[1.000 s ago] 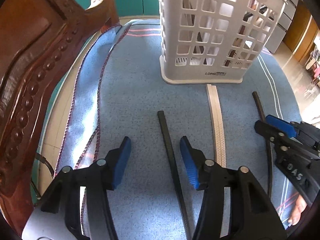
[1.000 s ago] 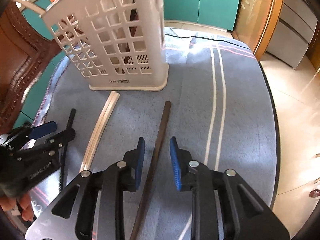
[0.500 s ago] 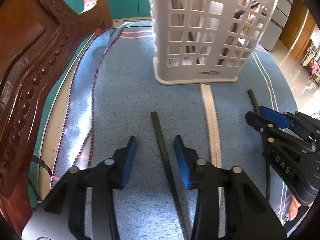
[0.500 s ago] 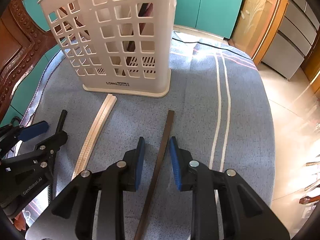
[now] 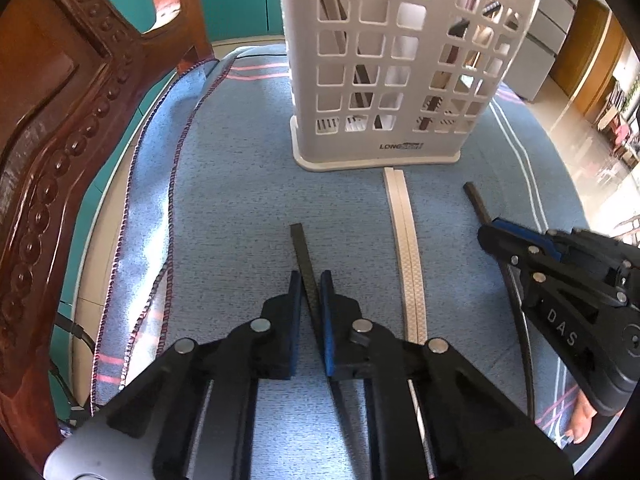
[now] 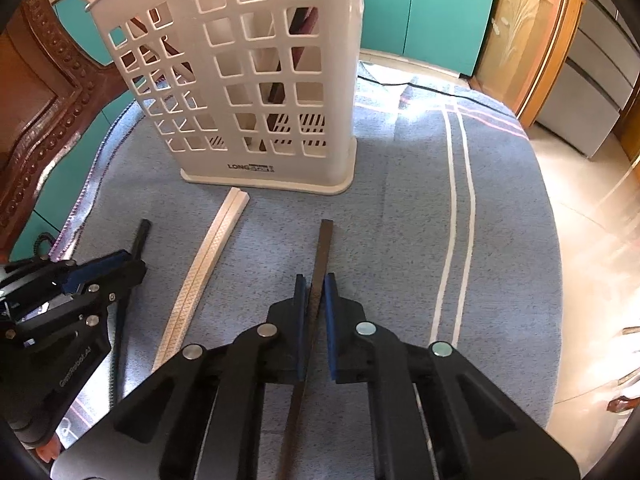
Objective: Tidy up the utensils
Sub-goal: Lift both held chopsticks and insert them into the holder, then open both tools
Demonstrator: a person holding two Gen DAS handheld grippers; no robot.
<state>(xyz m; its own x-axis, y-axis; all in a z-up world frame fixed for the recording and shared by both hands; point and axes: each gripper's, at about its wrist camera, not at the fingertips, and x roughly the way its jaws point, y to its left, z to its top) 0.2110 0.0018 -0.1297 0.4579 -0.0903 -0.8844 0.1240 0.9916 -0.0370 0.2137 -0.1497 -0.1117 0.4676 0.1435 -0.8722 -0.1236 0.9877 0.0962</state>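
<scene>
A white slotted utensil holder [image 5: 400, 68] stands on the blue cloth [image 5: 240, 184]; it also shows in the right wrist view [image 6: 248, 80] with several sticks inside. My left gripper [image 5: 311, 280] is shut on a black chopstick [image 5: 299, 244] lying on the cloth. My right gripper [image 6: 316, 284] is shut on a dark brown chopstick [image 6: 323, 248] lying on the cloth. A pair of white chopsticks [image 5: 406, 240] lies between them, also seen in the right wrist view [image 6: 204, 272]. The right gripper shows in the left wrist view [image 5: 560, 292], the left gripper in the right wrist view [image 6: 68, 300].
A carved wooden chair back [image 5: 52, 128] stands close on the left. Teal cabinets [image 6: 424, 12] are behind the table. The cloth's right edge [image 6: 548, 240] drops to a tiled floor.
Both grippers have closed: the left on the black chopstick, the right on the dark brown one. Both moved slightly forward toward the holder.
</scene>
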